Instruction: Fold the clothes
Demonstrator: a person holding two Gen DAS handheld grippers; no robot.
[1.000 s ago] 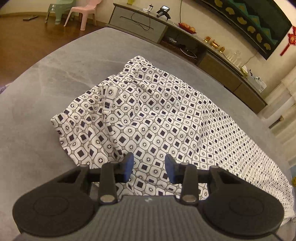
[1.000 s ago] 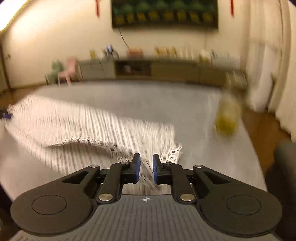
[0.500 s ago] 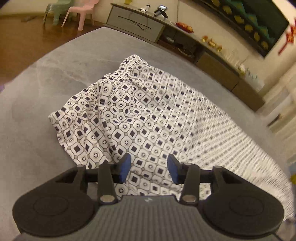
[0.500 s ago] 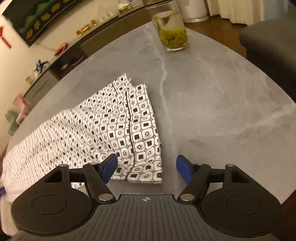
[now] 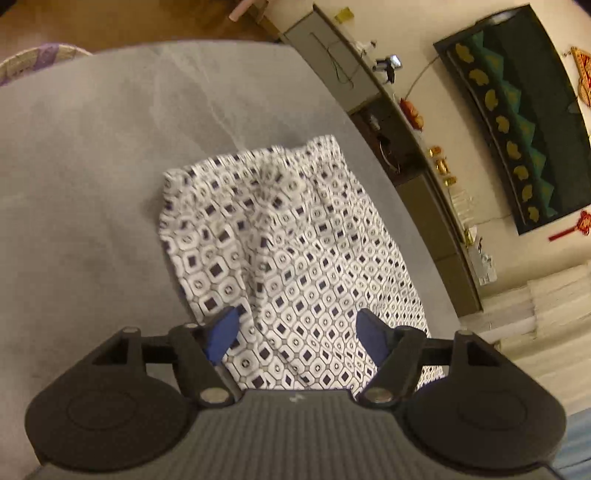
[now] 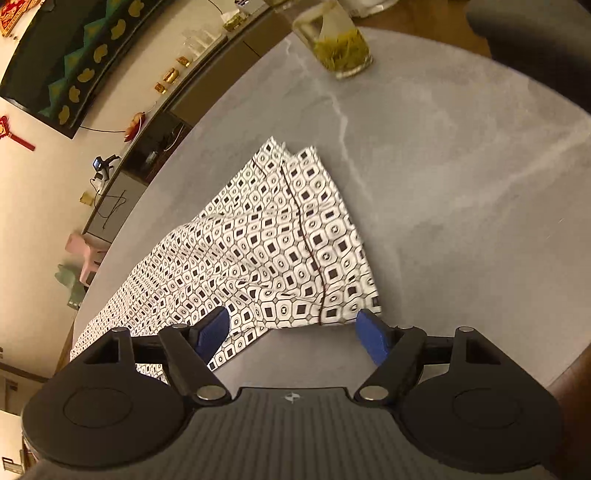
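A white garment with a dark square print [image 5: 291,251] lies flat on the grey table [image 5: 81,184], folded lengthwise. My left gripper [image 5: 297,334] is open and empty, held just above the garment's waist end. In the right wrist view the garment's leg-hem end [image 6: 295,243] lies in front of my right gripper [image 6: 293,332], which is open and empty just short of the hem's near corner.
A glass of green tea [image 6: 338,44] stands on the table beyond the hem end. A long low cabinet [image 5: 417,155] runs along the wall behind the table. A dark chair back [image 6: 535,29] is at the far right. The table edge is close at right [image 6: 569,369].
Both grippers have opened wide; the right one was nearly shut a second ago. The left gripper has swung so the waist end lies straight ahead. The garment now lies still.
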